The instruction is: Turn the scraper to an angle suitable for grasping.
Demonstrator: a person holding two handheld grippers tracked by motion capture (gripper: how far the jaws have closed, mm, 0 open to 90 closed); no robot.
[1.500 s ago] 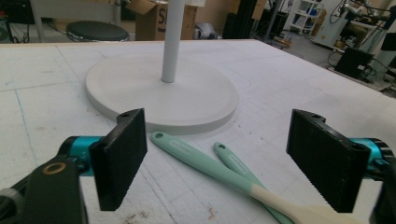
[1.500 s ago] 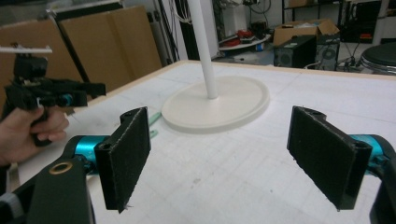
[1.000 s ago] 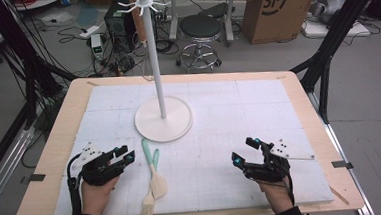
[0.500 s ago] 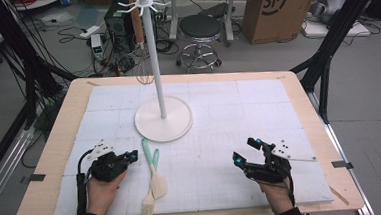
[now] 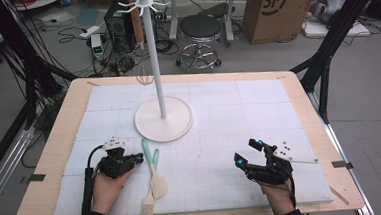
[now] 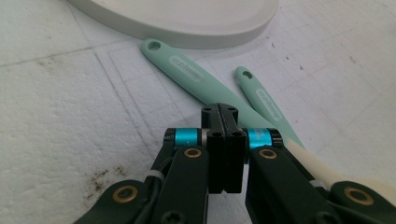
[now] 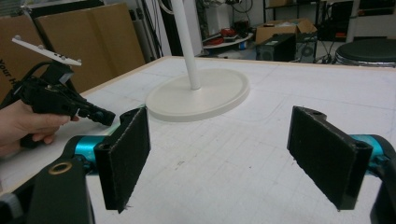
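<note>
Mint-handled spatula [image 5: 149,155] and brush [image 5: 155,162] lie side by side on the white mat [image 5: 218,106], just in front of the stand base [image 5: 163,120]. Left gripper [image 5: 135,159] — jaws pressed together, nothing between them — sits just beside the handles. Right gripper [image 5: 245,152] — jaws spread wide, holding nothing.

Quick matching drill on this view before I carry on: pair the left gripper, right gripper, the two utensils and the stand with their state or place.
Things:
1. left gripper
2. right gripper
3. two mint-handled utensils
4. white stand

States or places:
A. upright, at the far middle of the mat
B. jaws wide apart, nothing between them
C. jaws shut together, empty
D. lying flat beside the left gripper

Pairs: 1-C, 2-B, 3-D, 4-A
</note>
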